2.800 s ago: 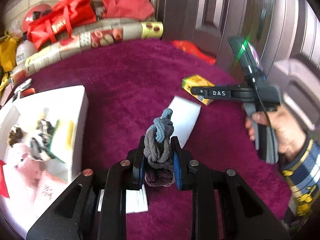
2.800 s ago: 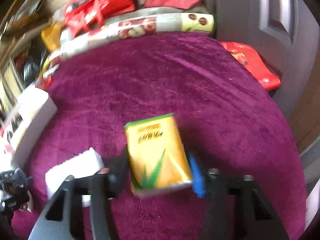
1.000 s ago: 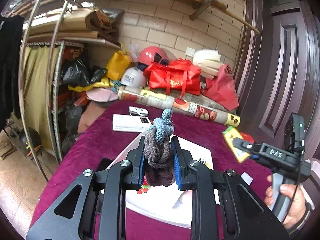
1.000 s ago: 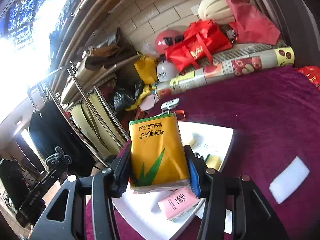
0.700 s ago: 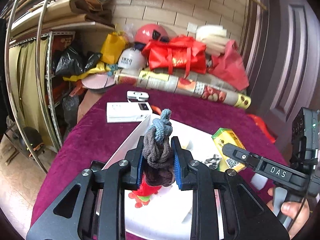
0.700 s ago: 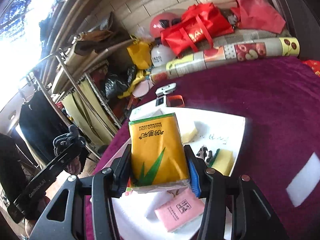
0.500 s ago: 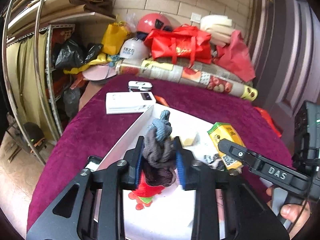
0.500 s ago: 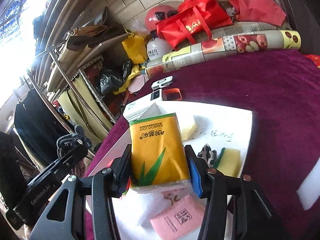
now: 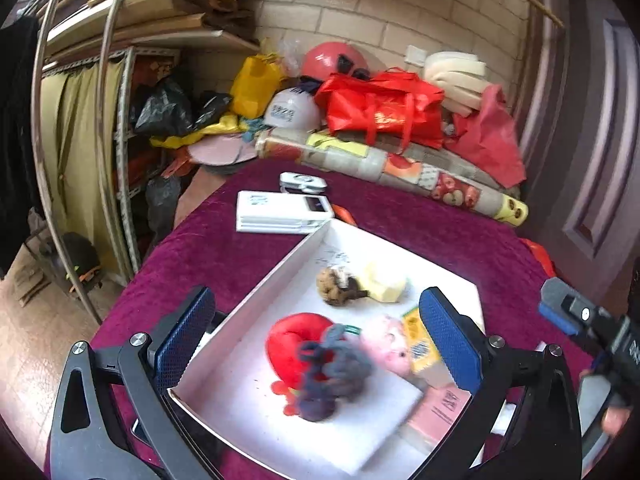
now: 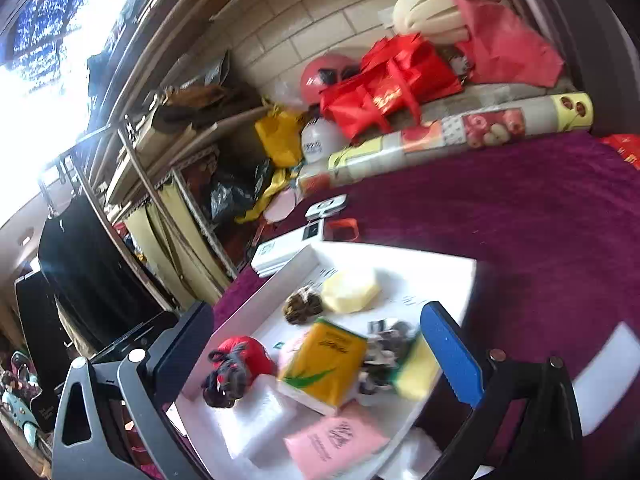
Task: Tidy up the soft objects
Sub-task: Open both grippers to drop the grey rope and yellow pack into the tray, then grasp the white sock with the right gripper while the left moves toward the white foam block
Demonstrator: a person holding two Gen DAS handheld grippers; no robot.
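Jaws of left gripper (image 9: 316,344) opening wide, nothing pinched; grey knotted cloth (image 9: 334,372) below, between pads, in white tray (image 9: 256,304). Right gripper (image 10: 316,356) opening too; yellow tissue pack (image 10: 324,364) loose in tray beyond.

We note a bench (image 9: 248,248) under a magenta cloth. At its far edge lies a patterned roll (image 9: 392,172), fruit prints visible on it. Piled behind the roll: a red bag (image 9: 380,108), a white helmet (image 9: 290,110), a red helmet (image 9: 334,60), a yellow bag (image 9: 256,84) and pale foam sheets (image 9: 454,76). A white device (image 9: 284,212) lies flat on the cloth, with a smaller white gadget (image 9: 302,182) just beyond it. Left of the bench we see a metal shelf rack (image 9: 124,140) holding black bags (image 9: 164,110) and cardboard. Brick wall (image 9: 360,12) behind; dark door (image 9: 592,120) at right.
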